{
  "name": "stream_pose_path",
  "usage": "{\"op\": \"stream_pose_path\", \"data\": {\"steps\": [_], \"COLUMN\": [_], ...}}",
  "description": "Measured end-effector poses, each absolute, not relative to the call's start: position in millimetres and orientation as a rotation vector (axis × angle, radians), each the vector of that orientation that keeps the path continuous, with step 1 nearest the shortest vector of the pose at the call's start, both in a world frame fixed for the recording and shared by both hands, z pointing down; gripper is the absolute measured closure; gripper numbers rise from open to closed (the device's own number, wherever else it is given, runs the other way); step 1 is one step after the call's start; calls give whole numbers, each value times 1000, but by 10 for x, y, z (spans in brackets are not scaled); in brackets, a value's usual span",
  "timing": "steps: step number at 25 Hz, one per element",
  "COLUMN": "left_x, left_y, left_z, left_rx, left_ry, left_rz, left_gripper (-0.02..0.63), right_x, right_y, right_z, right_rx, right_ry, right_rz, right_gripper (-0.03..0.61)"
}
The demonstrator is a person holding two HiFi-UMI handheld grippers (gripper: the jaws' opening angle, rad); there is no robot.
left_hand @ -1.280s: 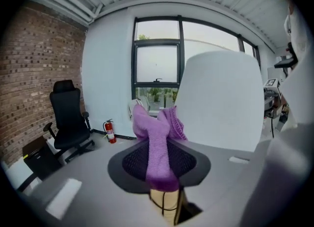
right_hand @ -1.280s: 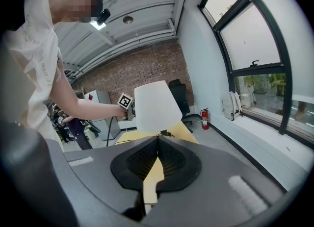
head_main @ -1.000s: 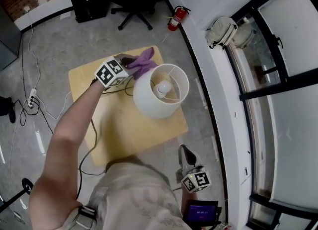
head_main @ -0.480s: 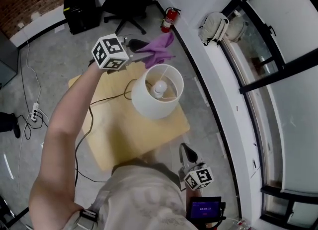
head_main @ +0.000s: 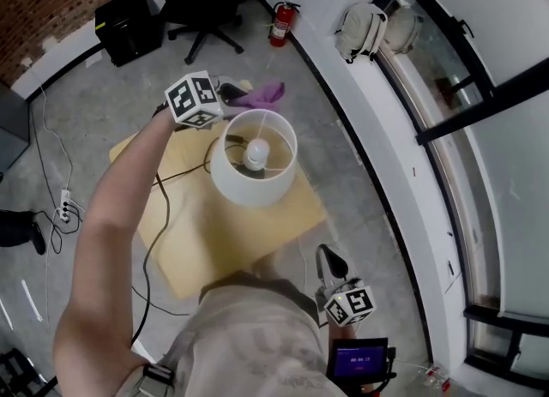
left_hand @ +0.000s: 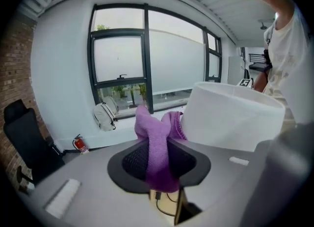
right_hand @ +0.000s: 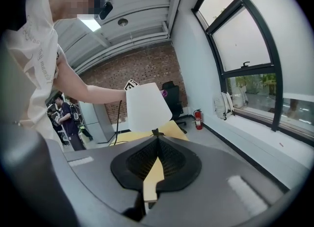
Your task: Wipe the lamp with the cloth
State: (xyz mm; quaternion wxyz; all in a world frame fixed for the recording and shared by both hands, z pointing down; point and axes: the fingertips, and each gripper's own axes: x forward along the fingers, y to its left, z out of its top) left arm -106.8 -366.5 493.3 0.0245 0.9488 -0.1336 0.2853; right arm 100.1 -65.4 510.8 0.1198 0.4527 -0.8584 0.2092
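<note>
Cloth [head_main: 268,93] in left gripper [head_main: 235,92]; just beside lamp shade [head_main: 249,183]

Lamp [head_main: 254,183]: base hidden under its shade. Table [head_main: 257,234]: near edge covered by person's torso [head_main: 244,335]. Cloth [head_main: 268,93]: gripped end hidden behind jaws, head view.

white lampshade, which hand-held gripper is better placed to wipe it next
Left. The left hand-held gripper is shut on the purple cloth, right beside the rim of the white lampshade. The right hand-held gripper is empty, low by the person's waist, away from it.
</note>
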Motion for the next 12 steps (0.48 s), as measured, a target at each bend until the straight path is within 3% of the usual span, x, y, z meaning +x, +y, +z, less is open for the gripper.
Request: {"op": "stream_pose_path", "data": {"steps": [12], "left_x": [-1109], "left_y": [-3861], "left_z": [5835], "left_rx": [2783], "left_ry": [-369], "left_rz": [1326], "left_gripper": [520], "right_x": [1373], "right_y": [-671], "right_z": [5226], "right_rx": [1408], "right_ry": [-2461], "right_rz": [681], "right_gripper": [565]}}
